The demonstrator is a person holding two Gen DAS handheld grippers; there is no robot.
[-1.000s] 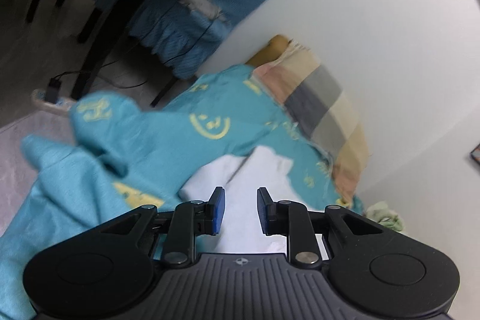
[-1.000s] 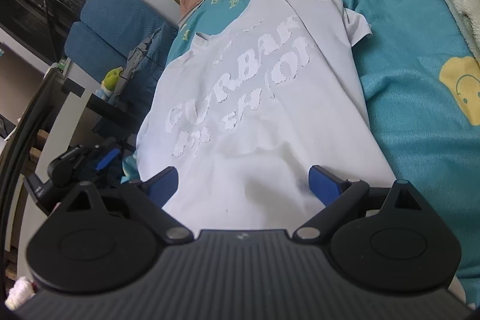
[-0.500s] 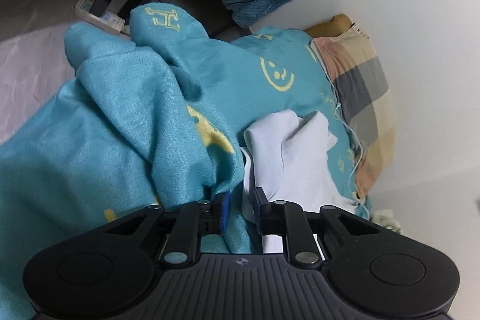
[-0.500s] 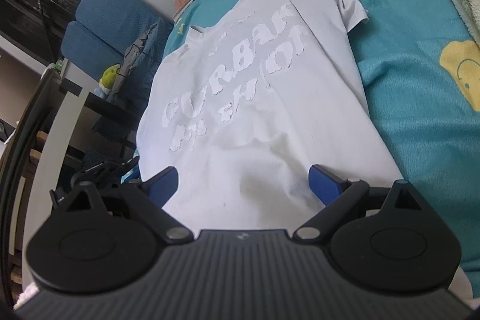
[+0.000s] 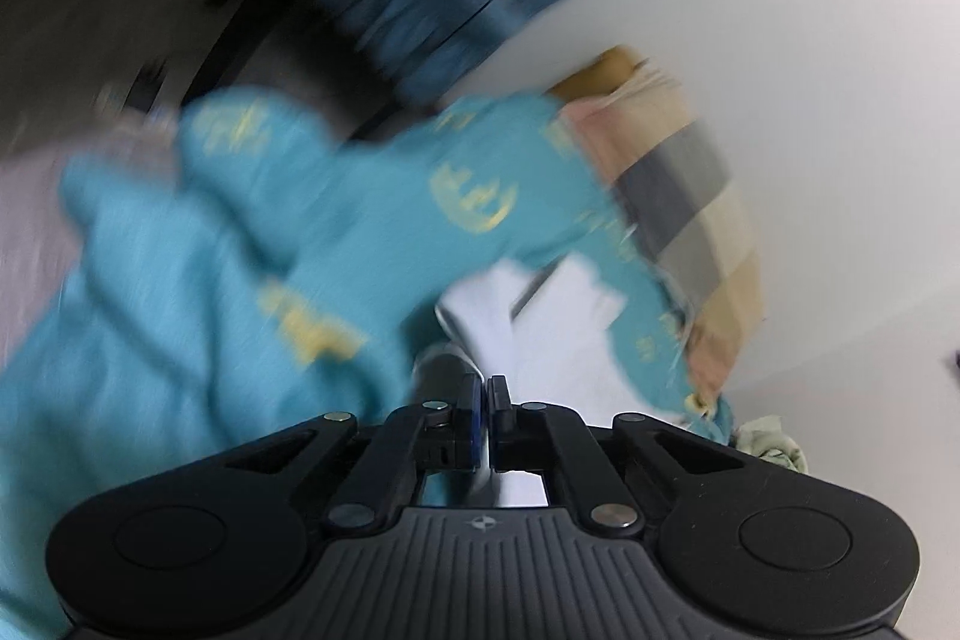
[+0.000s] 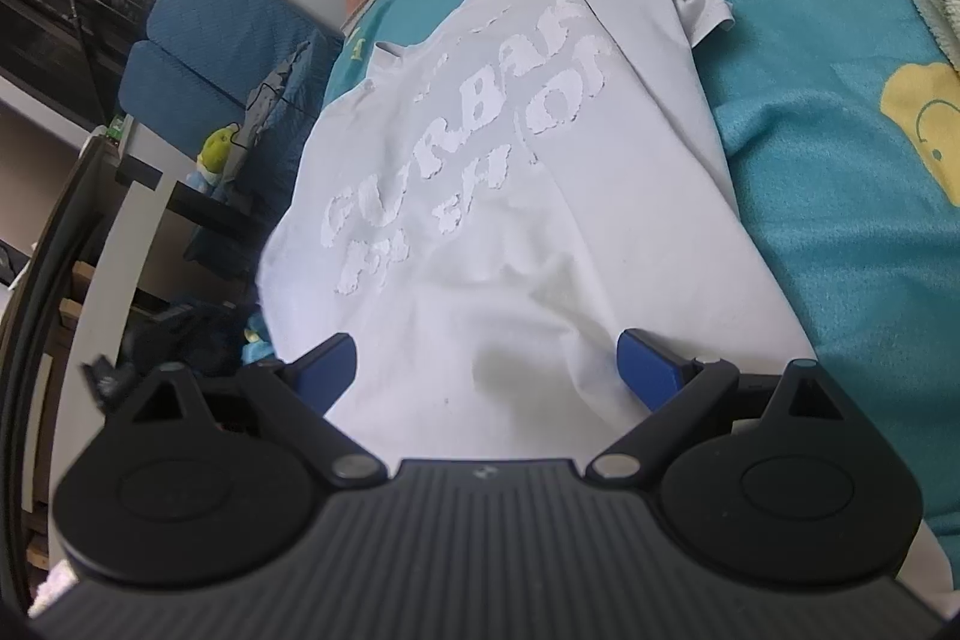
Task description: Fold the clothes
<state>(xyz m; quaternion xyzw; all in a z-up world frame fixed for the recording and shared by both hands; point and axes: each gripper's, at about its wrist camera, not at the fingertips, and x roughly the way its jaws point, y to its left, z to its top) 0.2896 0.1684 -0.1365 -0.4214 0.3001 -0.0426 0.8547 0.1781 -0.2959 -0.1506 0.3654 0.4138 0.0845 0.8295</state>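
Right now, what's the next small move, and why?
Probably bring the right tool down and close it on the white T-shirt hem. Its jaws are open over flat fabric, holding nothing, while the left tool looks shut at the shirt's edge, though that view is blurred.

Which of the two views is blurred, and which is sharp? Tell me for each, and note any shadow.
Left wrist view: heavy motion blur smears the teal bedsheet and checked pillow; only the left hand-held gripper is crisp. Right wrist view: sharp, the white T-shirt lettering is clear, with a soft shadow on the shirt between the fingers of the right hand-held gripper.
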